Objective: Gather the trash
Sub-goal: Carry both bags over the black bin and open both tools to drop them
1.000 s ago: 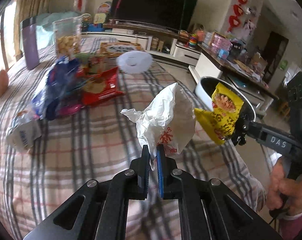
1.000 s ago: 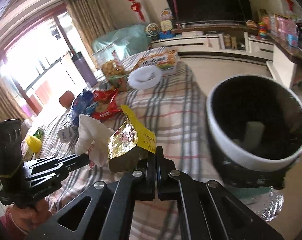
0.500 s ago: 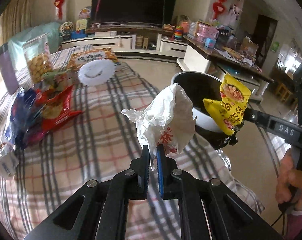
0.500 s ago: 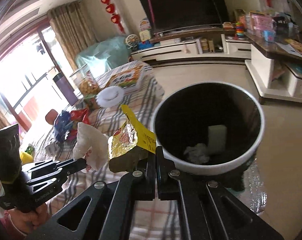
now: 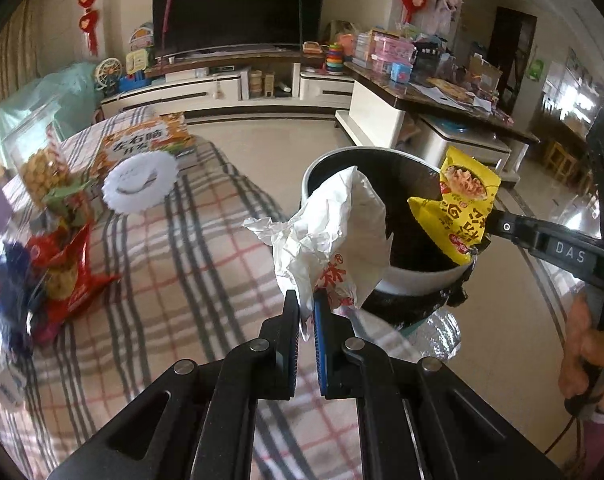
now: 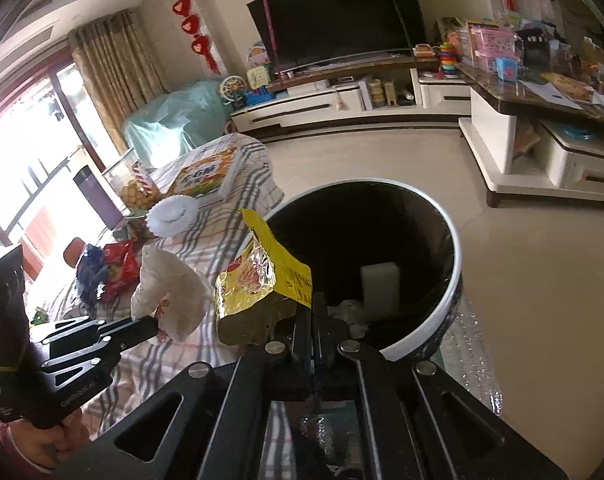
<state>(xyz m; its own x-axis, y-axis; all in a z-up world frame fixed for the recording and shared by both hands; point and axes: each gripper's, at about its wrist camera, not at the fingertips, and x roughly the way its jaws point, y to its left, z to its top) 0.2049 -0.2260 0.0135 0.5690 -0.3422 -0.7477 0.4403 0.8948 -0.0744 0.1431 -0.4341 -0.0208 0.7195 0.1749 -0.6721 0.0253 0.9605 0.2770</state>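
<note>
Holding a crumpled white wrapper point(image 5: 334, 236), the left gripper point(image 5: 307, 304) has it pinched tight at the bottom, so its long axis sticks up and away, tip over the near rim of the black trash bin point(image 5: 418, 284). The right gripper point(image 6: 313, 312) is clamped on a yellow snack bag point(image 6: 262, 284), which leans up and left from the fingers, just beside the bin's left edge.
</note>
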